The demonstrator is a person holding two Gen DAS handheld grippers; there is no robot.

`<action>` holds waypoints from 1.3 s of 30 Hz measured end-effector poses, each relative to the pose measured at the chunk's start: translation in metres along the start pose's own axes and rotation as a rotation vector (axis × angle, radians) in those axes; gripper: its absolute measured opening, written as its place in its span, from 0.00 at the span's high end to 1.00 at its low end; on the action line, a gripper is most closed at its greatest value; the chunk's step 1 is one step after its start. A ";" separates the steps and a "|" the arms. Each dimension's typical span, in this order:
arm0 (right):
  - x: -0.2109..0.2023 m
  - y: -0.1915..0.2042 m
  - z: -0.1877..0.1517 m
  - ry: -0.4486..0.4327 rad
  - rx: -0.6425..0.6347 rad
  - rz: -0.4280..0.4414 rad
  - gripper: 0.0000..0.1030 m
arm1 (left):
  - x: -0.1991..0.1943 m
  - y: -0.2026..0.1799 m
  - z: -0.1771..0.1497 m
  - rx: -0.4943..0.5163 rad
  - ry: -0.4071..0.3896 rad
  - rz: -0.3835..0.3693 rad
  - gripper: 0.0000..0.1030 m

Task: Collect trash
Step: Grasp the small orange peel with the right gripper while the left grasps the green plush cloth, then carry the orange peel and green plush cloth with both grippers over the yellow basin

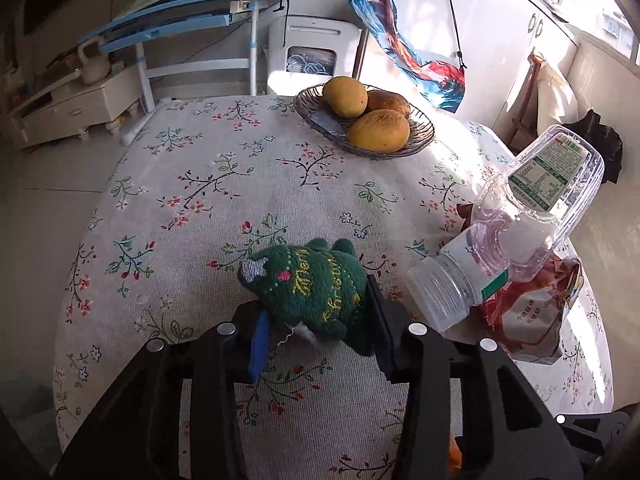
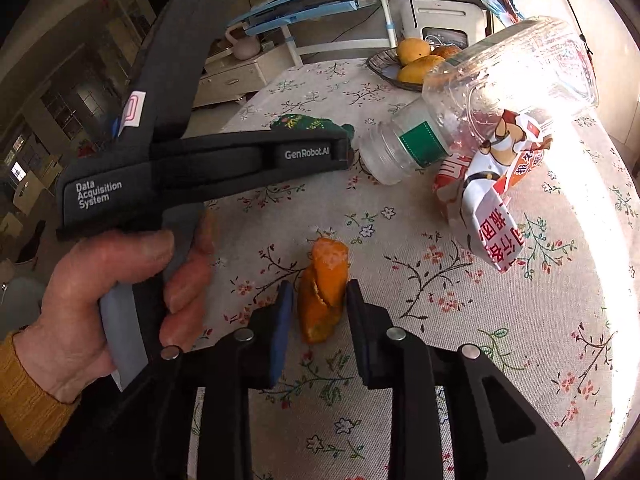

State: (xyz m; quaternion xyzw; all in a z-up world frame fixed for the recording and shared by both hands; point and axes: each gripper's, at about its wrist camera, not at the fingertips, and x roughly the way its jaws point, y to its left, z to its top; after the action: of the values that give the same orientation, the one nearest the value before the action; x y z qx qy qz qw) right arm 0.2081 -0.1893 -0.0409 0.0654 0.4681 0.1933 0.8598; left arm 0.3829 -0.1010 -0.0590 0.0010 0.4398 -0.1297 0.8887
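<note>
My left gripper has its jaws around a green knitted toy on the floral tablecloth; the pads look pressed against the toy's sides. My right gripper has its jaws closely flanking an orange peel on the cloth, with a small gap on each side. A crushed clear plastic bottle lies on a red-and-white snack wrapper at the right. The bottle and wrapper also show in the right wrist view, as does the left gripper's body.
A wicker basket with three mangoes stands at the table's far side. Beyond it are a white appliance, a blue-and-white desk and white cabinets. The table's edges fall away left and right.
</note>
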 end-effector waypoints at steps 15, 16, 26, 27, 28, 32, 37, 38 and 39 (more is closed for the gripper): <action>-0.024 -0.010 -0.016 -0.025 0.116 0.087 0.79 | -0.083 0.019 -0.095 -0.129 0.060 -0.063 0.64; -0.029 -0.010 -0.021 -0.034 0.129 0.096 0.79 | -0.088 0.018 -0.103 -0.126 0.061 -0.064 0.64; -0.070 -0.005 -0.066 -0.120 0.228 0.163 0.79 | -0.142 0.005 -0.158 -0.079 0.003 -0.070 0.64; -0.074 -0.003 -0.070 -0.132 0.232 0.166 0.79 | -0.147 0.006 -0.162 -0.074 -0.002 -0.067 0.64; -0.078 -0.002 -0.076 -0.144 0.236 0.170 0.79 | -0.151 0.006 -0.166 -0.071 -0.006 -0.064 0.64; -0.091 -0.004 -0.100 -0.161 0.271 0.186 0.79 | -0.168 0.010 -0.173 -0.083 -0.038 -0.061 0.64; -0.099 -0.004 -0.121 -0.149 0.292 0.190 0.79 | -0.184 0.008 -0.177 -0.079 -0.078 -0.050 0.64; -0.102 -0.003 -0.122 -0.148 0.291 0.191 0.79 | -0.186 0.008 -0.178 -0.077 -0.080 -0.048 0.64; -0.103 -0.002 -0.125 -0.147 0.291 0.193 0.79 | -0.188 0.008 -0.179 -0.076 -0.081 -0.046 0.64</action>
State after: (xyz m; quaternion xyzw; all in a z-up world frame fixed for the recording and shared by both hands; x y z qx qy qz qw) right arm 0.0548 -0.2406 -0.0304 0.2478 0.4187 0.1998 0.8505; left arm 0.1356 -0.0296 -0.0228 -0.0482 0.4081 -0.1333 0.9019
